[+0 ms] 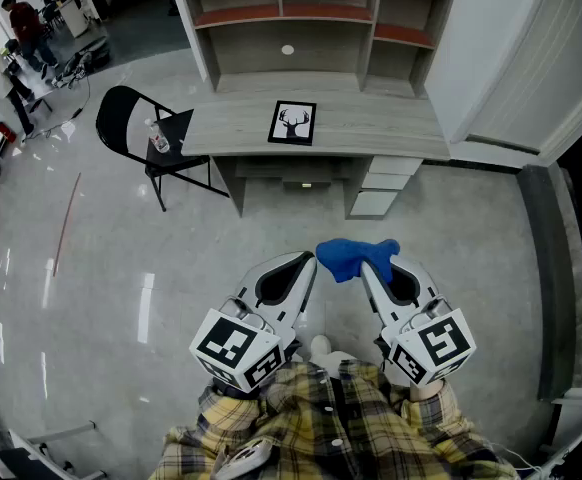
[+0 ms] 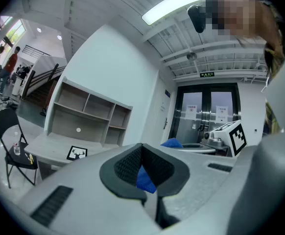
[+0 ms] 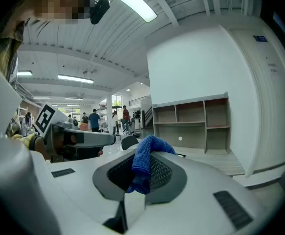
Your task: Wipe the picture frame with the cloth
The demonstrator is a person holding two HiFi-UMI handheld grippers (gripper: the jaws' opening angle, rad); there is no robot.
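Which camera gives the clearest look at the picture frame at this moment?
The head view: the picture frame lies flat on the desk, its deer print fully visible from above. The left gripper view shows it small and slanted. The right gripper view does not show it clearly.

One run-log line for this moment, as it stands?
stage: wiping not begun | left gripper: shut on blue cloth | right gripper: shut on blue cloth | picture frame: flat on desk, untouched

I am reading nothing legible: the green sign (image 2: 207, 74) over the glass doors (image 2: 204, 126), the paper notices (image 2: 222, 112) on them and the blue label (image 3: 260, 38) on the white door (image 3: 274, 111) are showing too small.
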